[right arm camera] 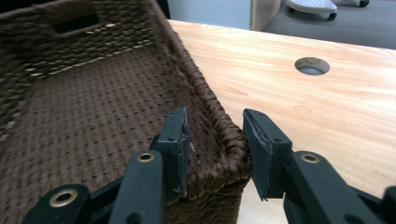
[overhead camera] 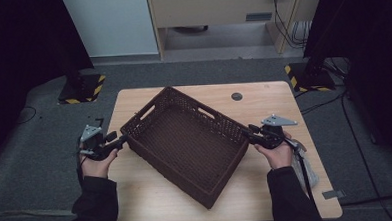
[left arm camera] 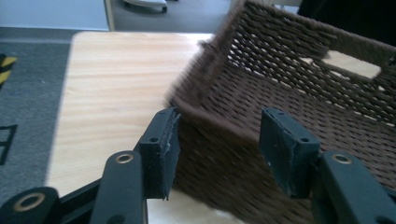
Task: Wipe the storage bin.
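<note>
A dark brown woven basket (overhead camera: 185, 141) lies empty and turned at an angle on the wooden table (overhead camera: 267, 187). My left gripper (overhead camera: 121, 140) is at the basket's left corner. In the left gripper view its jaws (left arm camera: 219, 126) stand wide apart around that corner of the basket (left arm camera: 299, 88), and the pads do not press on it. My right gripper (overhead camera: 250, 130) is at the basket's right corner. In the right gripper view it (right arm camera: 215, 119) straddles the corner rim of the basket (right arm camera: 219, 140), one pad inside the wall and one outside, both against the weave.
A round cable hole (overhead camera: 237, 96) sits in the table behind the basket. A clear plastic bundle (overhead camera: 306, 168) hangs at the table's right edge by the right forearm. Two stand bases with yellow-black stripes (overhead camera: 80, 88) (overhead camera: 307, 75) rest on the grey carpet beyond the table.
</note>
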Tool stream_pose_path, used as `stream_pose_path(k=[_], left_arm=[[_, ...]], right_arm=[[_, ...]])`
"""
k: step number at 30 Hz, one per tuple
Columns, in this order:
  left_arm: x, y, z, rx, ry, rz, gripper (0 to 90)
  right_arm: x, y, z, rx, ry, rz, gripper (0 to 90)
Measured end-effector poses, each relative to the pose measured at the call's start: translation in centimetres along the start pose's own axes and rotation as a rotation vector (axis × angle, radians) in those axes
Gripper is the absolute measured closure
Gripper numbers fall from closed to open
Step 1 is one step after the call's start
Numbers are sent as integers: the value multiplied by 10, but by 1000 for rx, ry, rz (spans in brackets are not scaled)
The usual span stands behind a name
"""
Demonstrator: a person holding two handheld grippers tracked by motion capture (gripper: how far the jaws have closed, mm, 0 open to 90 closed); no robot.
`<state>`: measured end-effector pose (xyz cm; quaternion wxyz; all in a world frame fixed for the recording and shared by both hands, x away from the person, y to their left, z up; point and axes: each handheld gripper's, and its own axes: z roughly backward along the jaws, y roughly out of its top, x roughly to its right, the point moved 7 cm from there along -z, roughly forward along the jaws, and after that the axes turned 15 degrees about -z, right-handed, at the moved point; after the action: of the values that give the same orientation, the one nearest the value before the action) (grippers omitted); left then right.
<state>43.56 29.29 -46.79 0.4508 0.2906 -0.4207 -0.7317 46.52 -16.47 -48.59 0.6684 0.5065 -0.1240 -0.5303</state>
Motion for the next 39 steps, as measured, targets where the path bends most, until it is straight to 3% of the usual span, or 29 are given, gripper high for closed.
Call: stream_pose_path(k=[4,7,9,13,17,23,26,30,32,34,39], left_arm=[[26,-3,-3,-3,-37,-11,448],[37,-4,-8,-16,-38,-24,437],[37,-3,-10,-10,-21,-25,447],[35,-2,-13,-6,-28,0,441],[33,-1,-16,3,-32,-7,443],[28,6,-29,5,-23,-25,454],[26,9,-35,4,-16,-41,457],[24,13,-37,15,-9,-36,455],[28,14,-35,22,-20,-31,443],[39,17,-30,24,-31,-63,433],[55,20,-24,28,-43,-78,415]], right_arm=[[-5,-10,13,12,19,-9,608],[-9,-16,21,21,27,-16,603],[-12,-20,25,17,36,-19,600],[-13,-21,30,8,50,-12,595],[-11,-15,26,24,38,41,636],[-6,-11,15,24,19,47,705],[-9,-16,12,2,35,46,785],[-12,-19,14,-7,42,54,802],[-14,-21,15,-7,40,59,803],[-18,-25,19,-8,50,52,799],[-26,-32,25,-8,56,42,783]])
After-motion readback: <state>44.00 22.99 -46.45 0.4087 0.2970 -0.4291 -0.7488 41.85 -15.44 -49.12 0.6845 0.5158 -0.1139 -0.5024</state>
